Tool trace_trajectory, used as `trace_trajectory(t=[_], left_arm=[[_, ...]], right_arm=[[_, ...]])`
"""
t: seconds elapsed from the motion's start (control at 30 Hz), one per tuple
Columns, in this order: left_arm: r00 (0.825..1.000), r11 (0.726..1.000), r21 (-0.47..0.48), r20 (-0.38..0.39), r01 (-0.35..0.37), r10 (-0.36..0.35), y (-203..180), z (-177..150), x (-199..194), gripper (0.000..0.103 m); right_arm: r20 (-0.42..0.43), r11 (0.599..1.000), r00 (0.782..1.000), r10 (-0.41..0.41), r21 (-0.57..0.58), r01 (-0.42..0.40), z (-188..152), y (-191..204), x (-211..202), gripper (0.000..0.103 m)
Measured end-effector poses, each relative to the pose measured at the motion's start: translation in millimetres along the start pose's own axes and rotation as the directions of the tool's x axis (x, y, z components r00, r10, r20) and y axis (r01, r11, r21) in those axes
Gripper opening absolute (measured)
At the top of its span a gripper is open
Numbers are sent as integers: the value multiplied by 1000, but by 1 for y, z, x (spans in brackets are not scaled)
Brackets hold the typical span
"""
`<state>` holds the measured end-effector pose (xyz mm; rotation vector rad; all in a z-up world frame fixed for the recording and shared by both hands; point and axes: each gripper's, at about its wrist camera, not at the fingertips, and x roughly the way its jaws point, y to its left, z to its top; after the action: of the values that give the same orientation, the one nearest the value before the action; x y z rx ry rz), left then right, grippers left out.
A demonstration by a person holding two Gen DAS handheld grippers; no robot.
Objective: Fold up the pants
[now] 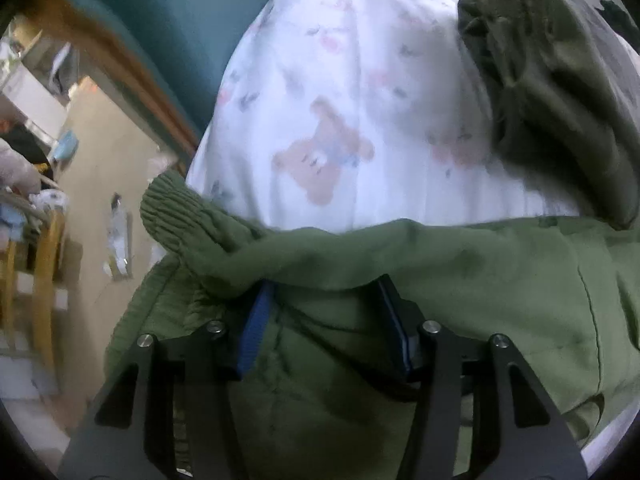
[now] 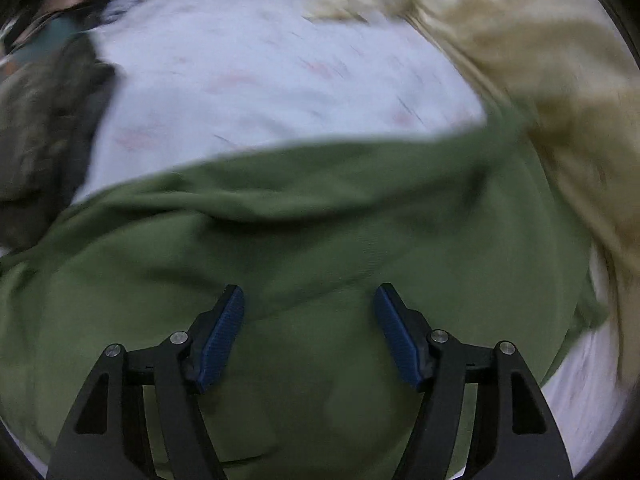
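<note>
Olive green pants (image 1: pixel 460 272) lie on a white bed sheet printed with bears (image 1: pixel 340 100). Their ribbed cuff (image 1: pixel 172 208) sits at the left, near the bed edge. My left gripper (image 1: pixel 324 284) is open, its blue pads (image 1: pixel 256 328) wide apart with a fold of the pants draped over the fingertips. In the right wrist view the pants (image 2: pixel 280 240) fill the lower half. My right gripper (image 2: pixel 308 300) is open and empty, hovering just over the green cloth, pads (image 2: pixel 220 340) apart. This view is motion-blurred.
A dark olive garment (image 1: pixel 552 80) is piled at the back right of the bed; it also shows in the right wrist view (image 2: pixel 44 140). A cream garment (image 2: pixel 540 80) lies at the right. Beyond the left bed edge are the floor (image 1: pixel 100 160) and a wooden chair (image 1: pixel 44 280).
</note>
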<state>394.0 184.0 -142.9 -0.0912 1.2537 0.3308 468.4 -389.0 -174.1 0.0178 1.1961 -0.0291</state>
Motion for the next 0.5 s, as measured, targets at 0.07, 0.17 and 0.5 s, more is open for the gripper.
trace_trajectory(t=[0.07, 0.17, 0.5], left_arm=[[1000, 999, 40, 22, -18, 17, -9, -2, -7, 57], [997, 999, 38, 71, 26, -29, -10, -9, -22, 59], [996, 998, 7, 54, 64, -65, -2, -28, -14, 62]], right_arm=[[41, 999, 999, 32, 26, -33, 2, -16, -7, 69], [180, 996, 983, -37, 81, 23, 8, -61, -34, 69], [104, 824, 980, -170, 560, 83, -1, -254, -26, 59]])
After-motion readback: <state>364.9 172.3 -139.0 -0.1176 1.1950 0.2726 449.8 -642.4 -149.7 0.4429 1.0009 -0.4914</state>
